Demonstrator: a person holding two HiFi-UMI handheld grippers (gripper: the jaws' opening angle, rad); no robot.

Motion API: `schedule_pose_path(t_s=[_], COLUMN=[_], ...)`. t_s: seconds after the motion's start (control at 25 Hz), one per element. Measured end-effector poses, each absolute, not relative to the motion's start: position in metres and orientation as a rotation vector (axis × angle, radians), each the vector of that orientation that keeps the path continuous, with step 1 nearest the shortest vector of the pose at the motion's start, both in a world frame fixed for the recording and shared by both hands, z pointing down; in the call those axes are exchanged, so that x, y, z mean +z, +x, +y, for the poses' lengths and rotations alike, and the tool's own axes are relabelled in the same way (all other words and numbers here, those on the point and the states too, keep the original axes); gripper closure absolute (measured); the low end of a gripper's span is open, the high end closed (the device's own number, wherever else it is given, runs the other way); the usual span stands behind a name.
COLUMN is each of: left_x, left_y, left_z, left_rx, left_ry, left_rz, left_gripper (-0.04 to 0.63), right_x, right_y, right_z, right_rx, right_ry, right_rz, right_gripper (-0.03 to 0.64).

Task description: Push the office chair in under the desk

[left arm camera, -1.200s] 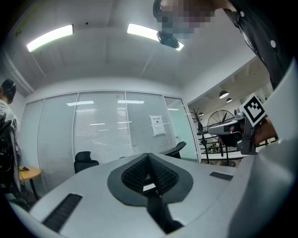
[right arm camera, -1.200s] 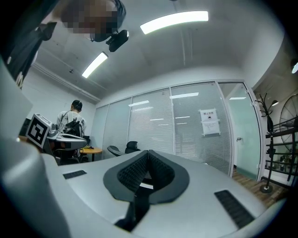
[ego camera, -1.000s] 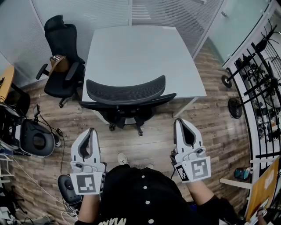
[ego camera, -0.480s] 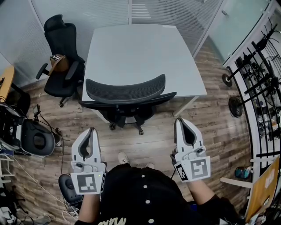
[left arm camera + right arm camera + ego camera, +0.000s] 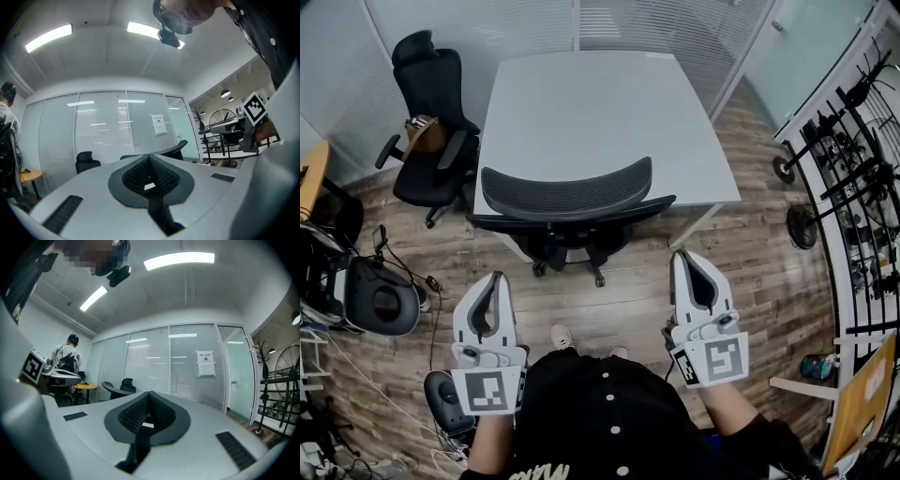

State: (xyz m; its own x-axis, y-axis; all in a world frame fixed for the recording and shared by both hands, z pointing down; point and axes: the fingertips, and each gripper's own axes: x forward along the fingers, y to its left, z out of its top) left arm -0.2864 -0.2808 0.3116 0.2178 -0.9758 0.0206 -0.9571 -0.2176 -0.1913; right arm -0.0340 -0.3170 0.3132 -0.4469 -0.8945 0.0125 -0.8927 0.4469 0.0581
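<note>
The white-and-grey left tool [image 5: 496,279] is held level and pointed forward, its jaws closed together with nothing between them (the black ribbed pads [image 5: 136,173] are seen meeting at the tips). The matching right tool [image 5: 679,257] is held likewise, jaws pressed together and empty. Both are carried beside the black-shirted torso [image 5: 609,422].

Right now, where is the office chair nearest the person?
Head view, centre: the office chair stands at the near edge of the white desk, right of a second black chair.
</note>
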Motion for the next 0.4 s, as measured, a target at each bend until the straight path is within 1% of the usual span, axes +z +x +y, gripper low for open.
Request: schedule_pose_path(t_s=[0.2,0.4], left_x=[0.3158,0.3098], left_y=[-0.2876,-0.2873], left_z=[-0.2784,-0.282], left_rx=[-0.195,-0.207], left_ry=[-2.365,-2.321], left_rz=[1.918,1.829], left_gripper=[0.578,0.578], right_x=[0.3119,0.3128], right_y=[-0.0382,-0.0421], right_z=[-0.3156,-0.3171], right_rx=[-0.089,-0.093], right_ry=[1.614,1.602], right_rz=[-2.633,-2.634], right_gripper=[0.589,0.589])
